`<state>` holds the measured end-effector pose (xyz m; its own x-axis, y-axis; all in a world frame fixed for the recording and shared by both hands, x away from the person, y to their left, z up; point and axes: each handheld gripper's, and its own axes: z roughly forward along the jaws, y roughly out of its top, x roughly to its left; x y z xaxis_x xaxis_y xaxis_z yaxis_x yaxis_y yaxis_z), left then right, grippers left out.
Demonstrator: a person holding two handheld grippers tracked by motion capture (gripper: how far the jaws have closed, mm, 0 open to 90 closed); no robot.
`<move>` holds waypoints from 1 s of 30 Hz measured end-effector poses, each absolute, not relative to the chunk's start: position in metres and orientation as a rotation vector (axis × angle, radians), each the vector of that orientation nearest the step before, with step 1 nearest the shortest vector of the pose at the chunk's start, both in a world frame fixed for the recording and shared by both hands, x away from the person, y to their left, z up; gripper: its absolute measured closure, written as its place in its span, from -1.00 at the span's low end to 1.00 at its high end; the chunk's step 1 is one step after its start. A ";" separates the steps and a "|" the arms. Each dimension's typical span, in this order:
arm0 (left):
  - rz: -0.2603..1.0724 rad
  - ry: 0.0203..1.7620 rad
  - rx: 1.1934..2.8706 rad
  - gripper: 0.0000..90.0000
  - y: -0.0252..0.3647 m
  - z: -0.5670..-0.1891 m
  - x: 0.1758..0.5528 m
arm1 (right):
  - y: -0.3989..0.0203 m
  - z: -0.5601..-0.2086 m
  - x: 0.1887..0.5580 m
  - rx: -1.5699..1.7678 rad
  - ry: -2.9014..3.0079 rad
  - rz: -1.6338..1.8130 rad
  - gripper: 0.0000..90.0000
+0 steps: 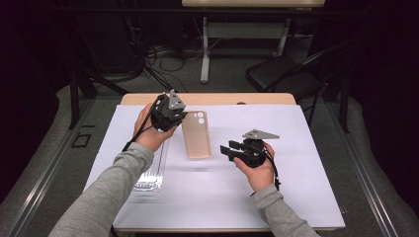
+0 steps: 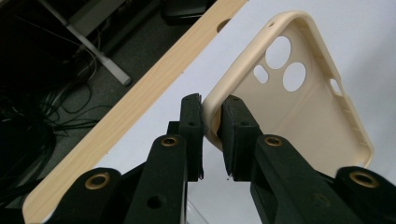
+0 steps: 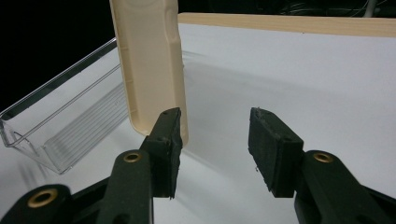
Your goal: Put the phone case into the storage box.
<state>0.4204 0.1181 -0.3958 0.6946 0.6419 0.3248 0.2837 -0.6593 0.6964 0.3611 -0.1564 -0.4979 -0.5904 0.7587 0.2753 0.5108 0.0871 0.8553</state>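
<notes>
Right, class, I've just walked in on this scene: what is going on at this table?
A person works with a handheld gripper in each hand. The left gripper is shut on a corner of a beige, soft-looking phone case, holding it lifted above the white table cover. The right gripper waits open near the case's lower end, gripping nothing. A clear plastic tray lies on the table beside the case.

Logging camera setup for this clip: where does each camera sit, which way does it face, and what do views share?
High view: above the person's side, looking forward and down on the white table; grey-sleeved forearms and both claws show.
Left gripper view: on the left claw, looking along jaws clamped on the beige plastic phone case.
Right gripper view: on the right claw, jaws apart, facing the clear plastic tray.
All three share the case.
</notes>
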 end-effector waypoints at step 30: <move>0.859 0.703 2.207 0.78 0.151 -0.384 0.426 | -0.163 -0.496 0.362 1.248 2.089 1.461 0.10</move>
